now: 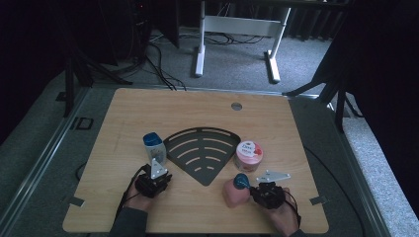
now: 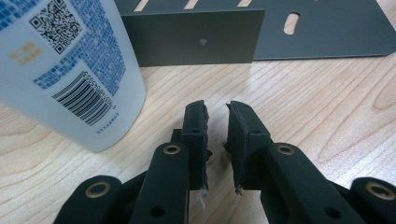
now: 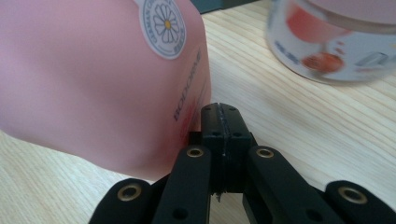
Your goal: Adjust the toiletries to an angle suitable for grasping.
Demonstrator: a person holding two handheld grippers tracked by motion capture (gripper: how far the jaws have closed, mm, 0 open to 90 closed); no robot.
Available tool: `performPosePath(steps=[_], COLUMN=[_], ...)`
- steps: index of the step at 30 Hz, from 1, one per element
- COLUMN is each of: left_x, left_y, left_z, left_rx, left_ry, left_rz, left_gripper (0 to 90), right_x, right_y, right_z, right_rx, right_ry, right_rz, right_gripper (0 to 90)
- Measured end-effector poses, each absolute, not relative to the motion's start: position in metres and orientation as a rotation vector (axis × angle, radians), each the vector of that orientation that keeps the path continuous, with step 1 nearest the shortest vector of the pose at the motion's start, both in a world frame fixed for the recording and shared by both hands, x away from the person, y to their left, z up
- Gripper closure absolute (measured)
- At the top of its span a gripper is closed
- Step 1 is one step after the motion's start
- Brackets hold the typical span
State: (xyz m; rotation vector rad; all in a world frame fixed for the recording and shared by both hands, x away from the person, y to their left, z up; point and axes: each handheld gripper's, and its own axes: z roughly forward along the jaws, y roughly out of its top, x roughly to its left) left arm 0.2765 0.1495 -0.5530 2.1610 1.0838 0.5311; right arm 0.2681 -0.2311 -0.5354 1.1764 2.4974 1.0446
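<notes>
A white bottle with blue print (image 1: 153,144) (image 2: 65,60) stands left of a dark fan-shaped slotted rack (image 1: 202,153) (image 2: 196,37). My left gripper (image 1: 155,177) (image 2: 217,109) sits just in front of and beside the bottle, its jaws a narrow gap apart with nothing between them. A pink bottle with a blue cap (image 1: 236,190) (image 3: 93,79) stands at the front right. My right gripper (image 1: 259,191) (image 3: 219,109) is close against its right side, shut and empty. A pink-lidded Dove jar (image 1: 248,155) (image 3: 336,42) stands just behind.
The wooden table (image 1: 148,108) has a round cable hole (image 1: 236,106) at the back. The floor around it is dark, with a white desk frame (image 1: 237,34) and cables beyond the far edge. The table's back half is bare wood.
</notes>
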Motion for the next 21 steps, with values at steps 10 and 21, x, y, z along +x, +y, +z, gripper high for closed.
performPosePath(steps=[10, 21], left_x=[0.275, 0.273], left_y=[0.149, 0.149], left_z=[-0.551, -0.55], left_rx=[2.155, 2.148], left_ry=[1.072, 1.064], left_rz=[0.527, 0.523], left_gripper=[77.1, 77.1], right_x=[0.263, 0.262], right_y=[-0.204, -0.173], right_z=[-0.536, -0.535], right_rx=[1.087, 1.033], right_ry=[2.574, 2.625], right_rz=[1.07, 1.123], right_gripper=[90.0, 90.0])
